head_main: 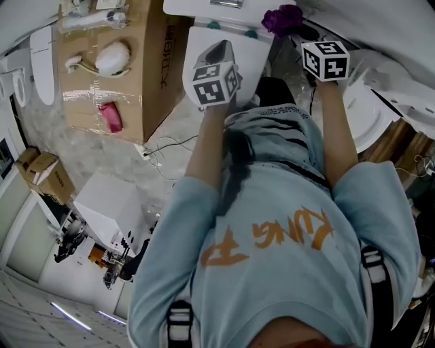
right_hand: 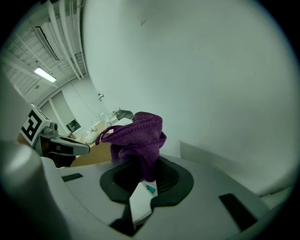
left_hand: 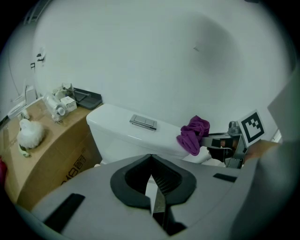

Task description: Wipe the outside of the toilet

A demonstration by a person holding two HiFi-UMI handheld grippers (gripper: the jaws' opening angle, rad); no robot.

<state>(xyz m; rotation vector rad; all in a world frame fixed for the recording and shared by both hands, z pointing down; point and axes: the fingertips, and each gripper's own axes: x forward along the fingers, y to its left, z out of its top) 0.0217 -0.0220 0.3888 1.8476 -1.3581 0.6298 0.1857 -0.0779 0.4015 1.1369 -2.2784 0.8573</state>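
A crumpled purple cloth was clenched by the right hand-held gripper, the left hand-held gripper closed empty; firm overlapping strokes were needed on the white ceramic toilet.

Toilet partly hidden behind arms (tank cut by top edge), clutter on box indistinct

Head view: high, steeply down over person; tank at top edge. Left gripper view: near, facing tank front. Right gripper view: tilted up at wall. All three share cloth.
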